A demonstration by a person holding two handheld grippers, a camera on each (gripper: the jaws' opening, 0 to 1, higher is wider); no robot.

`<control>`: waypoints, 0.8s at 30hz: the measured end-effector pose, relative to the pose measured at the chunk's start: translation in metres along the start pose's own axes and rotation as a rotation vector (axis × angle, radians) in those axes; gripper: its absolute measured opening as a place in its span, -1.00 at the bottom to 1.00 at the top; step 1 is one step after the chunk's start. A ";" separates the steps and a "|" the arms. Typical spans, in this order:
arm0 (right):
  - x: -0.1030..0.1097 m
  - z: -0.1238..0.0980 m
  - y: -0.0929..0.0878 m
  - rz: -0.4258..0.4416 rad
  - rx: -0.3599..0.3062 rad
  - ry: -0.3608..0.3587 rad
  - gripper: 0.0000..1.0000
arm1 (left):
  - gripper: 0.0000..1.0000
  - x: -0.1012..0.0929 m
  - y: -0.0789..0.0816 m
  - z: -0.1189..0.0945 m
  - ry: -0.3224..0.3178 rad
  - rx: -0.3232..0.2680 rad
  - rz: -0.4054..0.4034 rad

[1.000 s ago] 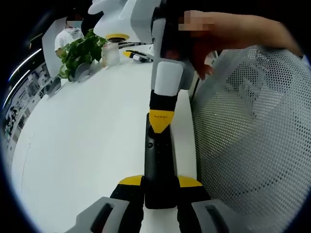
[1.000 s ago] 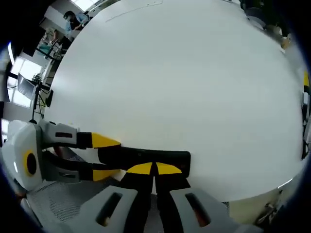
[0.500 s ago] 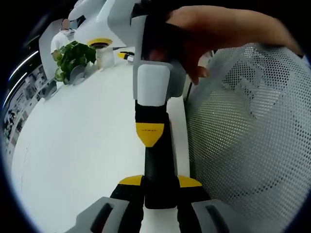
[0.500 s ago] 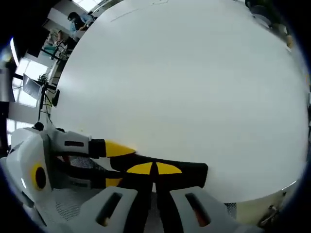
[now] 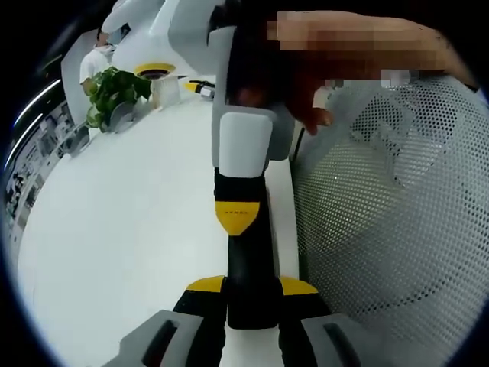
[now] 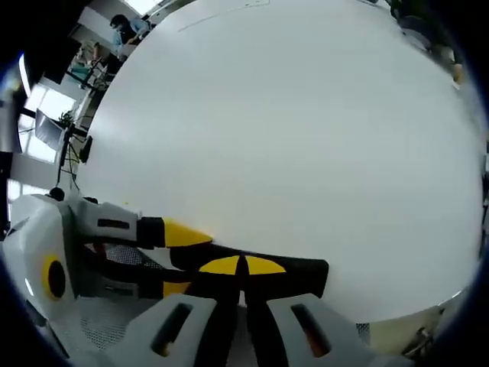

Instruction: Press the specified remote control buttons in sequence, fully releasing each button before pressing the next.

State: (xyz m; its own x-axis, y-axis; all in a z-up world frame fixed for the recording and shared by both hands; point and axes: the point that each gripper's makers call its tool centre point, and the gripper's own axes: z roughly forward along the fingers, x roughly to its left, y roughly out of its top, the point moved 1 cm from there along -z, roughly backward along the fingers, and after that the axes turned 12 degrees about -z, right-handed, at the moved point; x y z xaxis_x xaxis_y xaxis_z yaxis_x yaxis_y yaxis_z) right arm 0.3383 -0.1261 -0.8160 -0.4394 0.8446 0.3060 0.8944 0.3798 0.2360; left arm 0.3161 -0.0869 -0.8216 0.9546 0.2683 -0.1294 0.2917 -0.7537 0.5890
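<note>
in my left gripper view the left hand-held gripper (image 5: 252, 294) is clamped on the near end of the black remote control (image 5: 248, 267), its yellow-tipped jaws pressed against both sides of the body. the remote runs straight away from me, lying along the edge of the white counter (image 5: 130, 222), with a white perforated mesh chair back (image 5: 390, 222) just beside it on the right. the right hand-held gripper (image 5: 239, 218) comes down from the top of this view, its jaws drawn together to a single yellow tip that sits on the remote's upper face; i cannot tell which button is under it. a hand (image 5: 336, 69) holds that gripper's white body. farther back on the counter i see a green plant (image 5: 114, 92) and a clear cup (image 5: 164, 90) near it. in my right gripper view the right hand-held gripper (image 6: 243, 266) shows its yellow tips closed together, touching the remote control (image 6: 267, 267), which lies crosswise near the counter (image 6: 306, 138) edge, while the left hand-held gripper (image 6: 179, 260) grips its left end from the side.
</note>
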 end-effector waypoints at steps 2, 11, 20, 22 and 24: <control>-0.002 0.001 0.001 0.017 -0.004 0.008 -1.00 | -0.51 0.000 0.000 0.000 0.001 -0.003 -0.001; -0.001 0.001 0.001 0.033 -0.007 0.022 -1.00 | -0.51 0.001 0.000 0.000 0.001 -0.004 -0.002; -0.001 0.000 0.000 0.057 0.004 0.034 -1.00 | -0.51 0.001 0.000 0.000 -0.001 -0.004 -0.004; 0.000 0.000 0.000 0.052 0.005 0.031 -1.00 | -0.51 0.001 0.000 0.000 -0.001 -0.004 -0.003; 0.001 0.000 -0.001 0.042 0.011 0.027 -1.00 | -0.51 0.001 0.000 0.000 -0.001 -0.003 -0.004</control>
State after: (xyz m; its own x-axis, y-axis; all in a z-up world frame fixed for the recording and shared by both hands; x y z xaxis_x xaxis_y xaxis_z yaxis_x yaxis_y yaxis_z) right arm 0.3367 -0.1258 -0.8158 -0.4037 0.8494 0.3400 0.9128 0.3486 0.2127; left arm 0.3173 -0.0869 -0.8218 0.9536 0.2704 -0.1322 0.2949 -0.7508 0.5910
